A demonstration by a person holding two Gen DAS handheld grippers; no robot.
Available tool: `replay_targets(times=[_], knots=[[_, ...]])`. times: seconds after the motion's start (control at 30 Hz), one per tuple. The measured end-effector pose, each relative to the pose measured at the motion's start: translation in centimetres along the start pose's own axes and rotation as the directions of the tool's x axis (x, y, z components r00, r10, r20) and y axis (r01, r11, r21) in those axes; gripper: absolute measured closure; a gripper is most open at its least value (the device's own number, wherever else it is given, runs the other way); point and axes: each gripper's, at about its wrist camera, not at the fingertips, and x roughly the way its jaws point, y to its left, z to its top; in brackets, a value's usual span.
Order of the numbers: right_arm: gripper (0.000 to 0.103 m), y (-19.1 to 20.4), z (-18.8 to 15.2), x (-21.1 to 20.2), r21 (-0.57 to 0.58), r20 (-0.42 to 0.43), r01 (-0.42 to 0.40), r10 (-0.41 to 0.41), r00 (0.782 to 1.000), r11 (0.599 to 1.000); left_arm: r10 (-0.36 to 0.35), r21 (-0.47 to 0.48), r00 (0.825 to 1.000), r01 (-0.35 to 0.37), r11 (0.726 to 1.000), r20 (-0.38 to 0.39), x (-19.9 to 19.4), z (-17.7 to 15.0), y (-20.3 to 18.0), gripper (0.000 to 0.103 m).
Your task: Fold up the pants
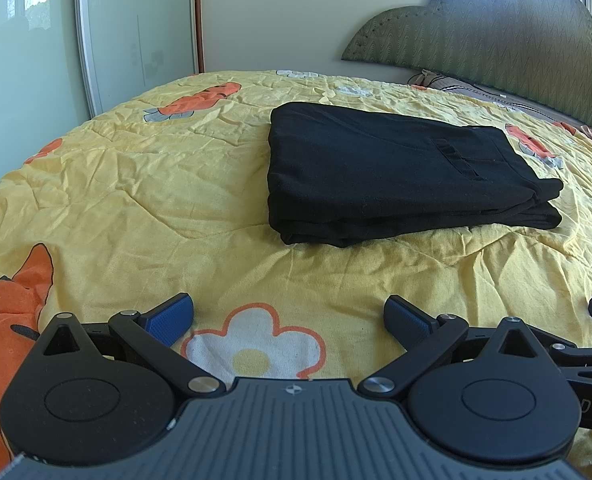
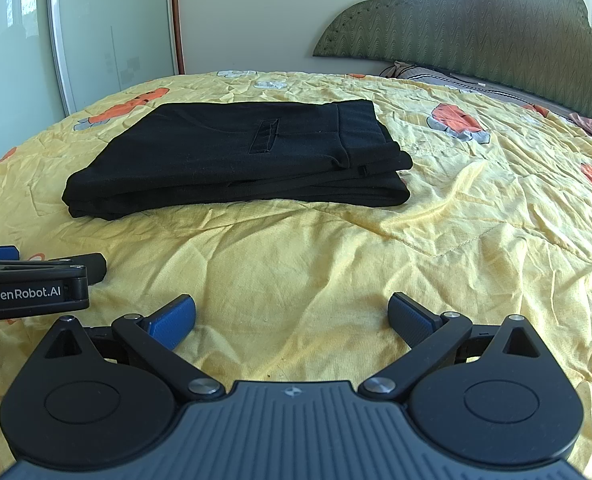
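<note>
Two hand-held grippers hover low over a bed, both with their blue-padded fingers spread wide apart and gripping nothing. Ahead of the left hand-held gripper [image 1: 289,316], and a little to its right, black pants [image 1: 400,172] lie folded into a flat, layered rectangle on a wrinkled yellow bedspread [image 1: 136,184] printed with orange figures and white flowers. From the right hand-held gripper [image 2: 292,314], the same stack sits ahead and slightly left, a slit pocket showing on its top layer and the folded edges stacked along the near side. Neither tool touches the garment; bare bedspread lies between them. The left unit's body, marked GenRobot.AI, shows just to the left of the right one. A green padded headboard [image 2: 468,28] stands beyond the pants to the right, with what appears to be a pillow at its foot.
</note>
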Motion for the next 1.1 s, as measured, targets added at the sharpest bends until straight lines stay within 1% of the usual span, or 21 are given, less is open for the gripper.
replay_targets(times=[0.13, 0.23, 0.27, 0.37, 0.4, 0.43, 0.47, 0.5, 0.53, 0.63, 0.73, 0.8, 0.87, 1.1], knots=[[0.000, 0.0, 0.0, 0.0, 0.001, -0.001, 0.000, 0.000, 1.000, 1.000, -0.007, 0.007, 1.000, 0.007, 1.000, -0.004, 0.0, 0.0, 0.2, 0.000], [0.000, -0.1, 0.5, 0.0, -0.003, -0.029, -0.011, 0.011, 1.000, 1.000, -0.025, 0.025, 0.999, 0.025, 0.999, -0.021, 0.2, 0.4, 0.5, 0.000], [0.000, -0.2, 0.7, -0.1, 0.001, -0.026, -0.011, 0.012, 1.000, 1.000, -0.027, 0.026, 0.999, 0.028, 0.999, -0.020, 0.2, 0.4, 0.5, 0.000], [0.000, -0.5, 1.2, -0.4, 0.025, 0.021, 0.030, -0.030, 0.999, 0.999, -0.021, 0.029, 1.000, 0.021, 0.999, -0.013, 0.2, 0.3, 0.3, 0.000], [0.000, -0.6, 1.3, -0.3, 0.028, 0.021, 0.033, -0.033, 0.999, 0.999, -0.018, 0.032, 1.000, 0.018, 0.999, -0.009, 0.2, 0.2, 0.2, 0.000], [0.000, -0.7, 1.4, 0.2, 0.030, 0.002, 0.028, -0.028, 1.000, 0.999, -0.016, 0.032, 1.000, 0.017, 0.999, -0.006, 0.2, 0.2, 0.1, 0.000], [0.000, -0.7, 1.3, 0.7, 0.033, -0.023, 0.021, -0.020, 1.000, 0.999, -0.017, 0.030, 1.000, 0.017, 0.999, -0.006, 0.2, 0.2, 0.1, 0.000], [0.000, -0.6, 1.1, 0.9, 0.032, -0.026, 0.023, -0.022, 0.999, 0.999, -0.019, 0.026, 1.000, 0.019, 0.999, -0.006, 0.2, 0.2, 0.2, 0.000], [0.000, -0.3, 0.8, 0.8, 0.018, -0.007, 0.034, -0.034, 0.999, 0.999, -0.021, 0.023, 1.000, 0.021, 1.000, -0.006, 0.2, 0.2, 0.2, 0.000], [0.000, 0.1, 0.6, 0.6, -0.003, 0.005, 0.047, -0.047, 0.999, 0.999, -0.022, 0.023, 1.000, 0.022, 1.000, -0.005, 0.2, 0.2, 0.3, 0.000], [0.000, -0.3, 0.5, 0.6, 0.020, 0.006, 0.033, -0.033, 0.999, 0.999, -0.022, 0.023, 1.000, 0.022, 0.999, -0.005, 0.2, 0.1, 0.2, 0.000], [0.000, -0.6, 0.4, 0.4, 0.033, 0.016, 0.052, -0.052, 0.999, 0.998, -0.021, 0.024, 1.000, 0.021, 0.999, -0.006, 0.2, 0.1, 0.2, 0.000], [0.000, -0.7, 0.4, 0.6, 0.035, 0.001, 0.056, -0.056, 0.998, 0.998, -0.020, 0.024, 1.000, 0.020, 1.000, -0.006, 0.2, 0.1, 0.2, 0.000], [0.000, -0.7, 0.4, 0.6, 0.037, 0.001, 0.054, -0.054, 0.999, 0.998, -0.021, 0.024, 1.000, 0.021, 0.999, -0.005, 0.2, 0.1, 0.2, 0.000]])
